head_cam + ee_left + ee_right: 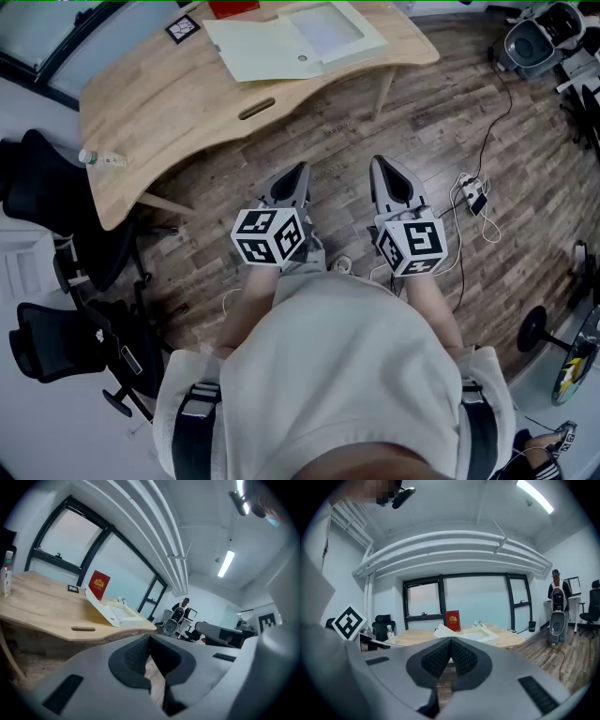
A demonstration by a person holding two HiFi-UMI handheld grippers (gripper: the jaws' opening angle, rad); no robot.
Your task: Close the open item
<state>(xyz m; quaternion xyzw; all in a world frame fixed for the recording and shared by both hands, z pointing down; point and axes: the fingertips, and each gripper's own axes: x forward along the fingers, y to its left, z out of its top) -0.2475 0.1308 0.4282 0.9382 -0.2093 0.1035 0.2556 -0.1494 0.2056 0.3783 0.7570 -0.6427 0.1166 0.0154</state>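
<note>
Curved wooden desk [169, 108] on plank floor [422, 131]; open box [295, 42], maybe cardboard

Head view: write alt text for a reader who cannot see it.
A person holds a left gripper and a right gripper, both shut and empty, above a wooden floor, short of a wooden table. An open pale box lies on the table, lid folded back; a bottle stands near the table's left edge.
</note>
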